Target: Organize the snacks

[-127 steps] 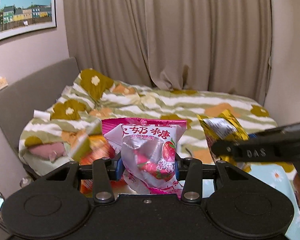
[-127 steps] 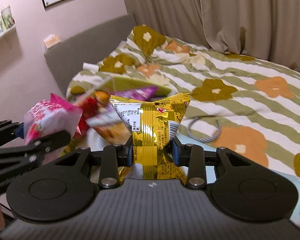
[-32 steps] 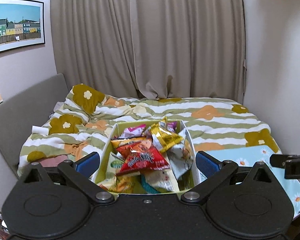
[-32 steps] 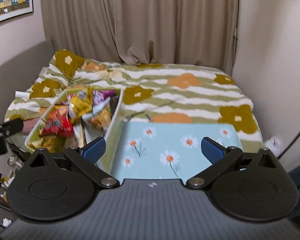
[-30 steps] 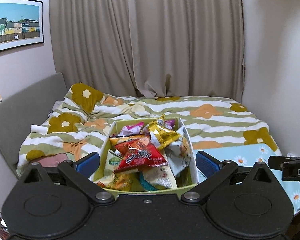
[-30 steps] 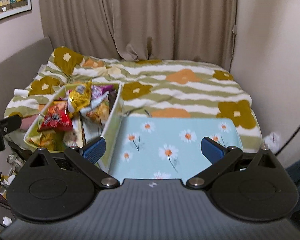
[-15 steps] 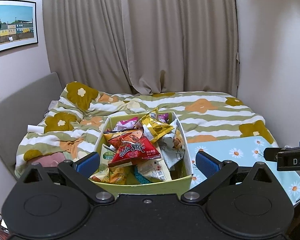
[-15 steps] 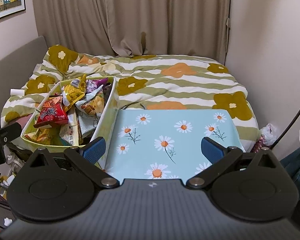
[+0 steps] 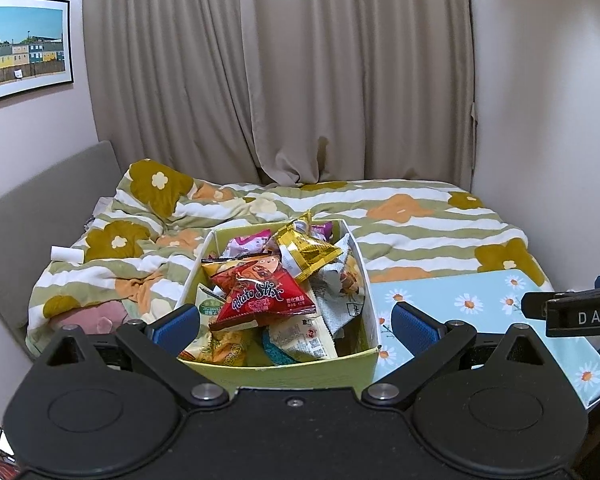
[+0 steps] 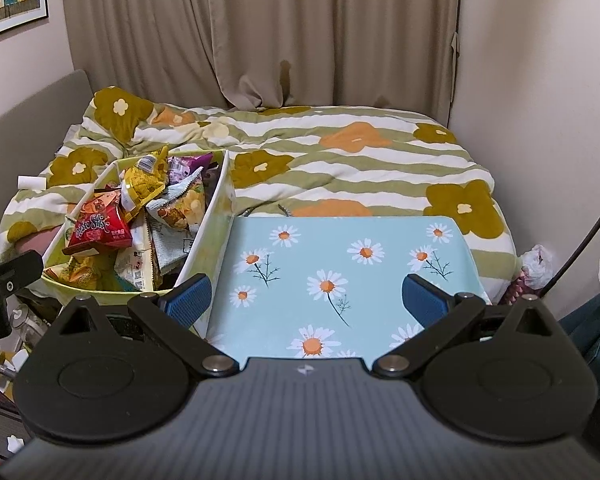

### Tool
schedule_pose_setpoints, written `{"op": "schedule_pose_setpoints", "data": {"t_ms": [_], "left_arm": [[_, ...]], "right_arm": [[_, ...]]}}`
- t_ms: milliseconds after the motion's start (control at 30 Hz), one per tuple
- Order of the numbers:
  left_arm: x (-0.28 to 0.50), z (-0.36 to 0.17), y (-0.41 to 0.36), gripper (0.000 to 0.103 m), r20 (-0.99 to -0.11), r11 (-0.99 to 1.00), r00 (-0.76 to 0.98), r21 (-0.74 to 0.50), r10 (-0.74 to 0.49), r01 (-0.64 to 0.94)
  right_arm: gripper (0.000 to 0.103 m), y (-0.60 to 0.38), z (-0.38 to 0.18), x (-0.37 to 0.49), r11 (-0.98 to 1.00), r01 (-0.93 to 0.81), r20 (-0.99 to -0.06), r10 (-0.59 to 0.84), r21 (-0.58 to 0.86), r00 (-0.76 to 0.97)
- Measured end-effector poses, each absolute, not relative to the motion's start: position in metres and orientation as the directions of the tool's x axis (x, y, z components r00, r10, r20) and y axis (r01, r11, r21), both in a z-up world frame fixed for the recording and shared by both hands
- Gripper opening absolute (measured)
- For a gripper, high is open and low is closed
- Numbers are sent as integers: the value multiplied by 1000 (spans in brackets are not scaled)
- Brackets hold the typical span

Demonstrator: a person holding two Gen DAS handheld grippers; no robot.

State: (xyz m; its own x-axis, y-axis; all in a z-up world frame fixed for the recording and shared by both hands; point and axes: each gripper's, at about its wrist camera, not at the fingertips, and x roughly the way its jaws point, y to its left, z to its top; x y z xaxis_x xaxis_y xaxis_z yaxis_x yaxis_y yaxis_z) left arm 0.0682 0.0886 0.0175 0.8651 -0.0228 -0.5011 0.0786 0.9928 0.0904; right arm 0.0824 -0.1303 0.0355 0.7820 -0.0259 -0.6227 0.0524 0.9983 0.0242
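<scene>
Both grippers, left [image 9: 295,320] and right [image 10: 306,294], stand wide apart and empty. Crinkly foil snack packets [image 9: 264,294] fill the yellow-green rectangular fabric bin [image 9: 300,372]; beside the bin, the daisy-print blue tabletop [image 10: 340,264] appears bare, so sorting seems complete.

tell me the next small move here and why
Probably none beyond pulling back: both the left gripper and right gripper are open and empty, every visible snack sits in the green box, and the daisy mat is bare.
</scene>
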Motion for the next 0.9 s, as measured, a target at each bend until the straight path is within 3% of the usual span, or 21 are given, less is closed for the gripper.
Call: {"op": "schedule_pose_setpoints", "data": {"t_ms": [900], "left_arm": [[73, 18, 83, 103, -510, 992, 860, 93, -24, 83]], "right_arm": [[103, -141, 31, 89, 997, 71, -630, -42, 20, 775]]}}
